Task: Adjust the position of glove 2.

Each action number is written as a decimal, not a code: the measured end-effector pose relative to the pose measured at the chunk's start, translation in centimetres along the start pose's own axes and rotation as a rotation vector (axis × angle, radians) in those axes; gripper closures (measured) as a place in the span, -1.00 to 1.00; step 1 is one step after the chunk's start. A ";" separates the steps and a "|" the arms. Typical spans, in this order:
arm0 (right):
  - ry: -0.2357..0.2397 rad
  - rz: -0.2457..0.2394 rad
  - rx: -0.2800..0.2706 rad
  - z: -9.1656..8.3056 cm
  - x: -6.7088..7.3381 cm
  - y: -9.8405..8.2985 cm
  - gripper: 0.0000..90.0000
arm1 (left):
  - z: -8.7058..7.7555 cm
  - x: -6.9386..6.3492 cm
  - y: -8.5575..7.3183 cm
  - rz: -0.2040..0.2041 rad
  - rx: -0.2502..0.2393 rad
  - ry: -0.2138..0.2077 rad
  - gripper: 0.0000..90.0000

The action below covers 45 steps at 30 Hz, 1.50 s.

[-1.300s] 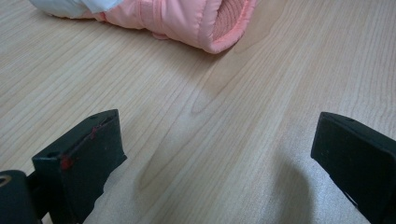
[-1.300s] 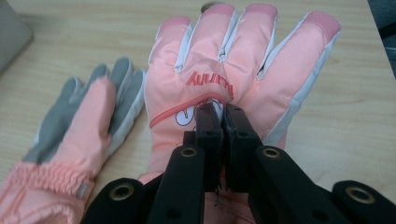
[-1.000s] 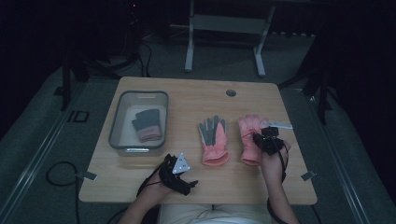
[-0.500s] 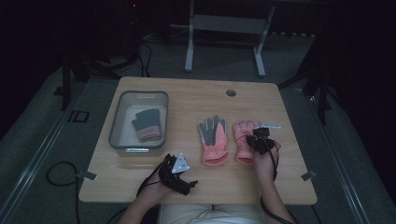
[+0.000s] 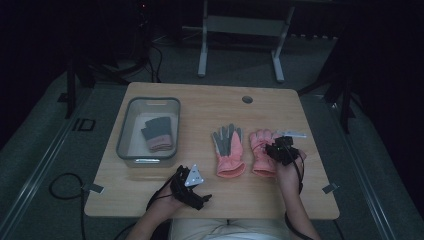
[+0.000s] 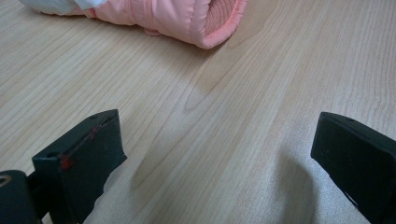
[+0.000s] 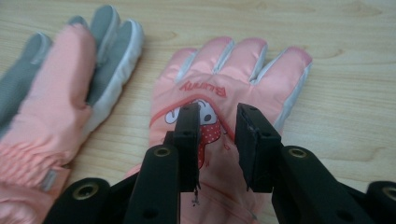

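Pink glove (image 7: 219, 112), the one with the cartoon print on its back, is lying flat on the wooden table (image 5: 210, 100) directly under the right gripper (image 5: 281, 150). That gripper's jaws have just been opening and are standing a little apart above the printed patch, with nothing pinched between them that I can see.

Going from big to small: the table is spreading out all around both grippers. A grey bin (image 5: 125, 131) is sitting well off beyond the left gripper (image 5: 192, 187), holding a dark glove (image 5: 157, 132). The second pink glove (image 5: 229, 150), grey palm up, is lying just beside the right gripper's glove, between the two grippers. A small white strip (image 5: 295, 134) is lying just past the right gripper's tips.

The left gripper is resting low over bare wood, jaws wide apart and holding nothing, with the second glove's cuff ahead of it.

To my eye, the risk is a shallow bite: if the right jaws close on the slick top layer alone, the fabric could slide out. A sideways drift could also snag the neighbouring glove, since the two are lying so near each other. Nothing else is blocking the way.
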State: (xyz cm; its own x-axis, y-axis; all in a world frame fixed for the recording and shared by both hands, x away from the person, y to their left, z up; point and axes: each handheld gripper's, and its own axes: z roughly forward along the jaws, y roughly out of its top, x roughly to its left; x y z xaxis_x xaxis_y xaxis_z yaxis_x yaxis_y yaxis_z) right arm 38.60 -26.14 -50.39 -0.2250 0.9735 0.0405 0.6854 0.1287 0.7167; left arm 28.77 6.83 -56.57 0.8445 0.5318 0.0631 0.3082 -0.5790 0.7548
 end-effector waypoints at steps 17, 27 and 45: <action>0.112 -0.293 0.032 -1.3 -2.0 1.2 0.45 | -0.1 0.0 0.0 0.003 0.001 0.000 -0.95; 0.126 -0.296 0.049 -0.4 -1.5 1.9 0.39 | 0.0 -0.1 0.0 0.009 0.004 0.002 -0.95; 0.019 -0.395 0.085 3.0 0.5 -0.4 0.57 | 0.0 -0.1 0.0 0.013 0.014 0.003 -0.95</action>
State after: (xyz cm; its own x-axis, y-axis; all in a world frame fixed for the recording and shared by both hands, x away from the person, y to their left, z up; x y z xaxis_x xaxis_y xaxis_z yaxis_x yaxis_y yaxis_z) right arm 40.27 -25.12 -52.74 -0.4953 0.8422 -0.2131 0.5980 0.5085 0.6196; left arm 28.68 6.73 -56.57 0.8469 0.5265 0.0748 0.3037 -0.5943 0.7447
